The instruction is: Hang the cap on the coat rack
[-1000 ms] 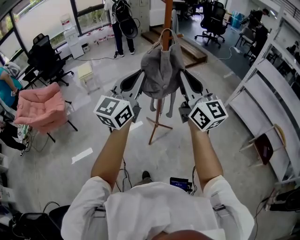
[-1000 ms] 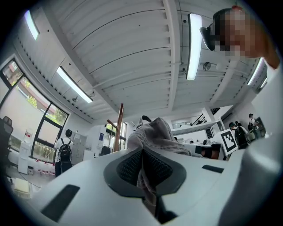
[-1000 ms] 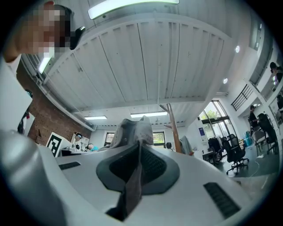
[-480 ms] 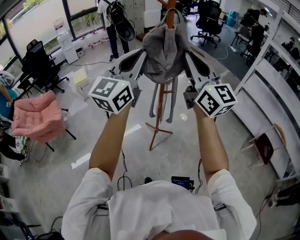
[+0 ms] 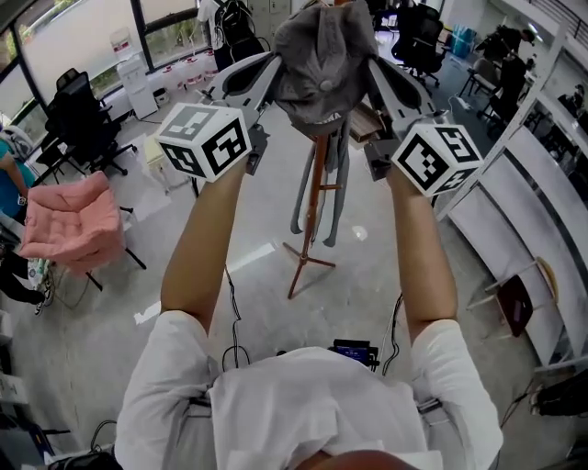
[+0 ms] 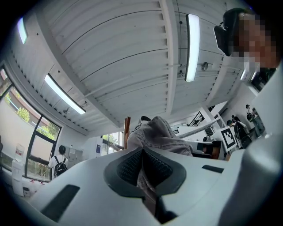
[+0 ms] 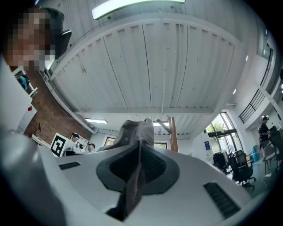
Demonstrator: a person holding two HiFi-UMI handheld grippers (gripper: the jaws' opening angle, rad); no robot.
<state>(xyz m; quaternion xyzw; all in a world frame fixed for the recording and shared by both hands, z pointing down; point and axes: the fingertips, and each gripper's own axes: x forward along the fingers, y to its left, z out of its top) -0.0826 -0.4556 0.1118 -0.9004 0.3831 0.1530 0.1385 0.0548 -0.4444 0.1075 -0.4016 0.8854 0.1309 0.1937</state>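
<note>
A grey cap (image 5: 323,57) is held up high between both grippers, in front of the top of the brown wooden coat rack (image 5: 312,211). My left gripper (image 5: 272,72) is shut on the cap's left edge, and my right gripper (image 5: 371,75) is shut on its right edge. In the left gripper view the cap (image 6: 157,134) bulges beyond the closed jaws, beside the rack's pole (image 6: 127,128). The right gripper view shows the cap (image 7: 132,134) pinched between the pads, with the pole (image 7: 172,132) and a peg just to its right. The rack's top is hidden behind the cap in the head view.
Grey straps hang from the rack (image 5: 333,197). A pink cushioned chair (image 5: 69,225) stands at the left, black office chairs (image 5: 78,115) behind it. White shelving (image 5: 533,229) runs along the right. A person with a backpack (image 5: 230,23) stands far back.
Both grippers have lifted the cap upward, from around mid-height of the rack to its top. The grip on the cap is unchanged.
</note>
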